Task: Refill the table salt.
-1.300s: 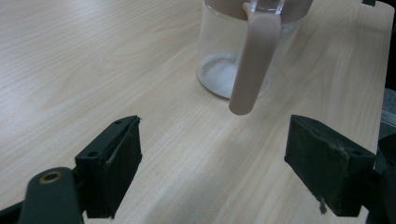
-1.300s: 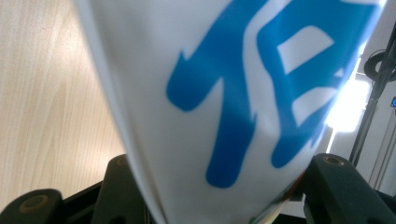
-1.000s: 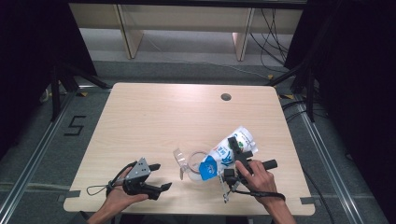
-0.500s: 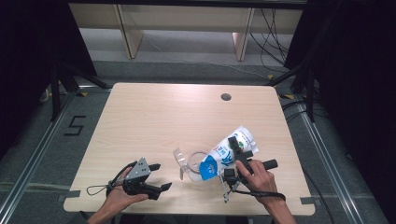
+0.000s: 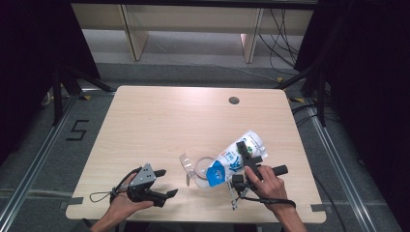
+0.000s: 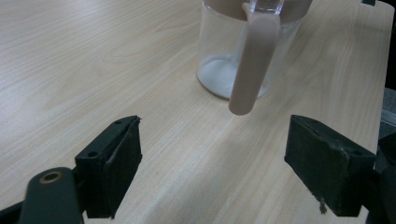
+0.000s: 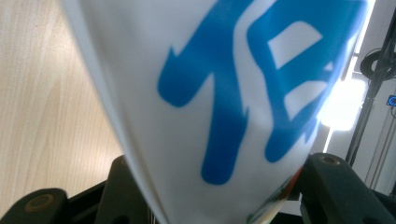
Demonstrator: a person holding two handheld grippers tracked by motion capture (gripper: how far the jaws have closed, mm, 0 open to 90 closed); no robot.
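Observation:
A white pouch [image 5: 235,153] with blue print lies tilted near the table's front right. Its blue lower end reaches the mouth of a clear glass jar [image 5: 199,167]. My right gripper [image 5: 249,154] is shut on the pouch, and in the right gripper view the pouch [image 7: 224,93] sits pinched between both jaws of that gripper [image 7: 224,186]. My left gripper [image 5: 166,182] rests at the front left, open and pointing right toward the jar. In the left gripper view, the jar [image 6: 247,51] with its beige strap stands beyond the empty left gripper [image 6: 212,154].
The light wooden table [image 5: 169,121] has a round cable hole [image 5: 234,100] at its back right. Dark stands and cables [image 5: 314,82] flank the table on the floor. A hand [image 5: 123,205] holds the left gripper near the front edge.

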